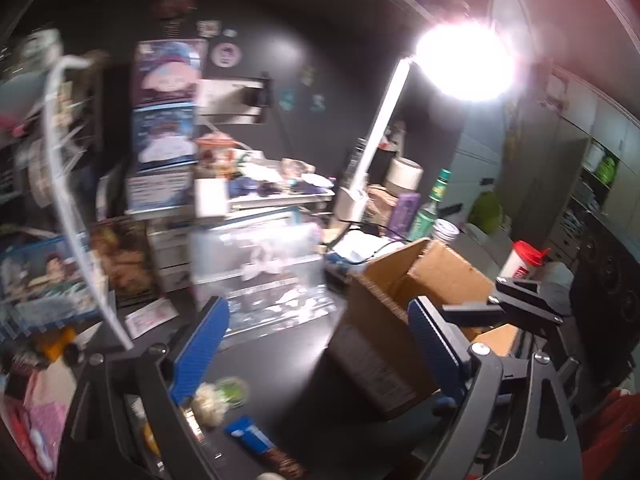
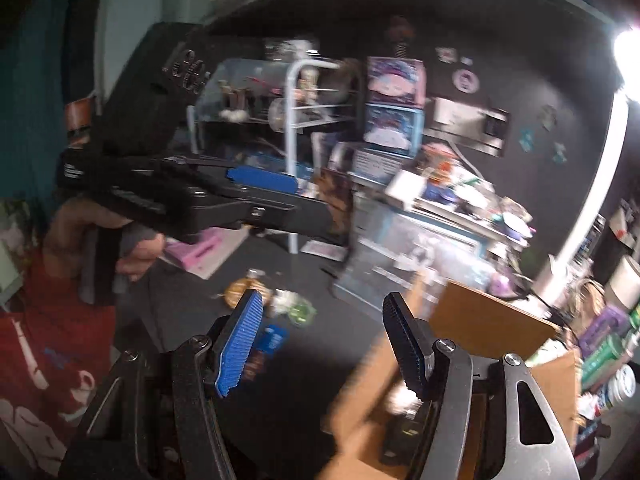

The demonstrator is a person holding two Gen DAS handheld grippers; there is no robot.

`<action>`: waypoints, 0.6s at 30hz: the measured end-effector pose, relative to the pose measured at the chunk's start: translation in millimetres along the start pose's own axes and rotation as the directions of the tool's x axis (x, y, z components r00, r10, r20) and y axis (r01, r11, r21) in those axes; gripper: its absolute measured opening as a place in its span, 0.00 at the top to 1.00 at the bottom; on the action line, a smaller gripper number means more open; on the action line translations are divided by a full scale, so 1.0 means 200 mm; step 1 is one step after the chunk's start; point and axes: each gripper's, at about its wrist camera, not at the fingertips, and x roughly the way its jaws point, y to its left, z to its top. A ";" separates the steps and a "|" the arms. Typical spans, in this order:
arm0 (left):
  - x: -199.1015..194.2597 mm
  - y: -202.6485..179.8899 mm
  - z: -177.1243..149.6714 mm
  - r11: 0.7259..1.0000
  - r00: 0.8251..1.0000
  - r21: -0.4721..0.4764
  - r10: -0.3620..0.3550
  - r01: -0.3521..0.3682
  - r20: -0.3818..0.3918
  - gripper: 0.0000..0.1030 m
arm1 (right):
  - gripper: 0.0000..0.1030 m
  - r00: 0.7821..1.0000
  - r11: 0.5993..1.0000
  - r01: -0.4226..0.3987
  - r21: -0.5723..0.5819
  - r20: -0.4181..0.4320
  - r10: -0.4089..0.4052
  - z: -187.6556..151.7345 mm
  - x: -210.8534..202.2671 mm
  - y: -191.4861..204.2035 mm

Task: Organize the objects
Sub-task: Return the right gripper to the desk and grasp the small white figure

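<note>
**A:** What is on the surface (image 1: 280, 364)?

**B:** It is dark and cluttered. An open cardboard box (image 1: 404, 300) of plain brown card stands at about three o'clock in the left wrist view, flaps up, one side printed dark. Small things lie loose at six o'clock: a blue packet (image 1: 250, 438), a pale crumpled wrapper (image 1: 208, 402) and a round green item (image 1: 232, 390), all blurred.

**A:** And the grippers?

**B:** The left gripper (image 1: 316, 356) has its blue-padded jaws spread wide with nothing between them; its right-hand pad sits in front of the box. The right gripper (image 2: 322, 344) also has its jaws apart and empty, above the surface, with the box at four o'clock in its own view.

**A:** Anything else?

**B:** A clear plastic container (image 1: 256, 256) stands at twelve o'clock beyond the left gripper, and a white lamp (image 1: 380, 132) glares at one o'clock. The right wrist view shows a hand (image 2: 100, 236) gripping the left gripper's handle at nine o'clock.
</note>
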 end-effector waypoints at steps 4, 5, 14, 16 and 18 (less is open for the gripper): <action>-0.12 0.16 -0.16 0.996 0.996 -0.041 0.078 -0.077 0.030 0.13 | 0.42 0.990 0.991 -0.136 0.016 -0.027 0.136 -0.02 0.16 0.18; -0.14 0.20 -0.20 0.995 0.995 -0.049 0.094 -0.092 0.029 0.13 | 0.42 0.982 0.982 -0.185 0.040 -0.043 0.186 -0.04 0.21 0.21; -0.17 0.44 -0.58 0.980 0.985 -0.108 0.166 -0.170 -0.045 0.13 | 0.57 0.952 0.969 -0.222 0.110 -0.192 0.240 -0.31 0.60 0.38; -0.16 0.47 -0.65 0.978 0.985 -0.117 0.165 -0.171 -0.054 0.13 | 0.63 0.948 0.973 -0.208 0.103 -0.224 0.226 -0.36 0.66 0.40; -0.15 0.49 -0.70 0.978 0.986 -0.133 0.155 -0.162 -0.061 0.13 | 0.64 0.948 0.978 -0.182 0.098 -0.248 0.201 -0.39 0.69 0.39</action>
